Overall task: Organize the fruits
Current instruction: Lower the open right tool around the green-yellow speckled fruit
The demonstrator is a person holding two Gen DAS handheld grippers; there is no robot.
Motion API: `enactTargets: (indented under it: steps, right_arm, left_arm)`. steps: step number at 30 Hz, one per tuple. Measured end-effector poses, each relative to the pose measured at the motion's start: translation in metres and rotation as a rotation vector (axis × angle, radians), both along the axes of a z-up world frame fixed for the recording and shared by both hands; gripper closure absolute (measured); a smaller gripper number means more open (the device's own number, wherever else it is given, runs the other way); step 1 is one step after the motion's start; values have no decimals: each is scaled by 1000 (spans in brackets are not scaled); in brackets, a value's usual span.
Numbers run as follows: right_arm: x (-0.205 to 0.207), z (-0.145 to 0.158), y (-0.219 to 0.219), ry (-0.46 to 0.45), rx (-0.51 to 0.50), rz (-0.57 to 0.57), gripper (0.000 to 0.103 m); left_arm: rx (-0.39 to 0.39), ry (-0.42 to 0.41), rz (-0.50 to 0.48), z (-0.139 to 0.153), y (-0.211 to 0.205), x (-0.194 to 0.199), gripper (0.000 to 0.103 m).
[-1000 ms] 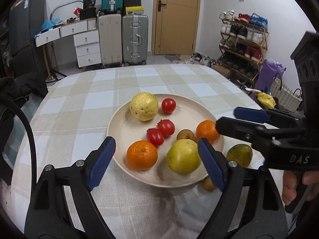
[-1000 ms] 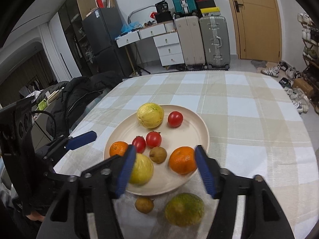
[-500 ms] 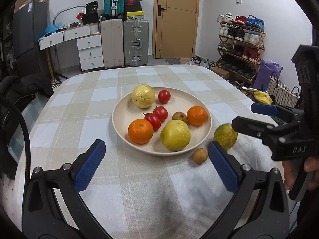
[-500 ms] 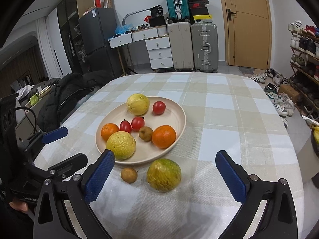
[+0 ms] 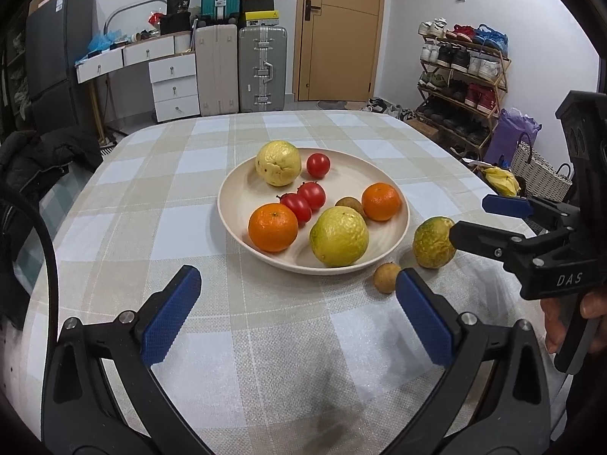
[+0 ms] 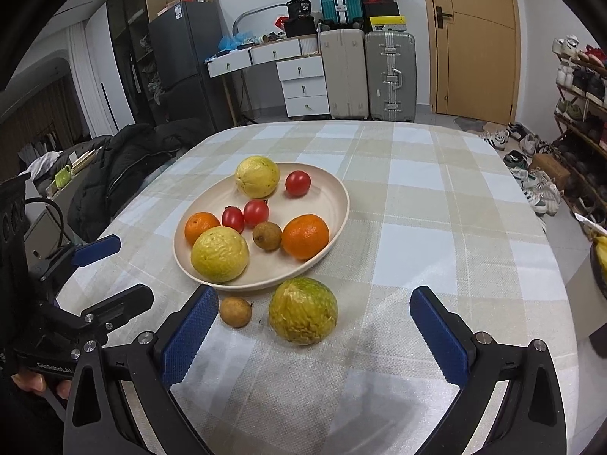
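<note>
A beige plate [image 5: 379, 185] [image 6: 322, 197] on the checked tablecloth carries two wrinkled yellow fruits, two oranges, three red tomatoes and one small brown fruit. Just off its near rim lie a green-yellow wrinkled fruit [image 5: 432, 242] [image 6: 302, 311] and a second small brown fruit [image 5: 386, 277] [image 6: 235, 311]. My left gripper [image 5: 297, 284] [image 6: 133, 269] stands open in front of the plate, nothing between its blue pads. My right gripper [image 6: 314, 301] [image 5: 469, 218] is open too, a little short of the green-yellow fruit and touching nothing.
The round table [image 6: 455, 208] has bare cloth to the right of and behind the plate. A dark jacket [image 6: 125, 163] lies on a chair at the left. Suitcases [image 6: 389, 76], drawers and a shoe rack [image 5: 463, 76] stand further off.
Both grippers have drawn back from the plate towards the near edge, and their jaws have spread wider. The fruits have not moved.
</note>
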State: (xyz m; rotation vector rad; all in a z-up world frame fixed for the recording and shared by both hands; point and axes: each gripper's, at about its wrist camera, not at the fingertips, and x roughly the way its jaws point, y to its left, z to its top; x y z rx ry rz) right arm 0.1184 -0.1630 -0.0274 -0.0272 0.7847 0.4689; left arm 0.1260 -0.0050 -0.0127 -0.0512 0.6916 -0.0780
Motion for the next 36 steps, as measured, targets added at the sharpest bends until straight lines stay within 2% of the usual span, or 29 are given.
enactTargets:
  steps: [10,18,25,28,30,36]
  right_arm:
    - [10,-17,-4,65,-13,-25,0]
    - [18,-30,-6,136,20,-44,0]
    - [17,-32,-4,148,70,-16,1]
    - [16,-32,0,150,75,7,6]
    - [14,-32,2,152,70,20,17]
    - [13,-33,6,152,69,37,25]
  left_arm:
    - [5,29,-9,-10,-1,8,1]
    - [5,55,-16,-17,-2,12,1]
    - [10,65,-21,-19,-4,13,1]
    - [14,67,-24,-20,-5,13,1]
    - [15,68,-25,-20,-5,13,1]
    - [16,69,-28,-21,-6,13,1]
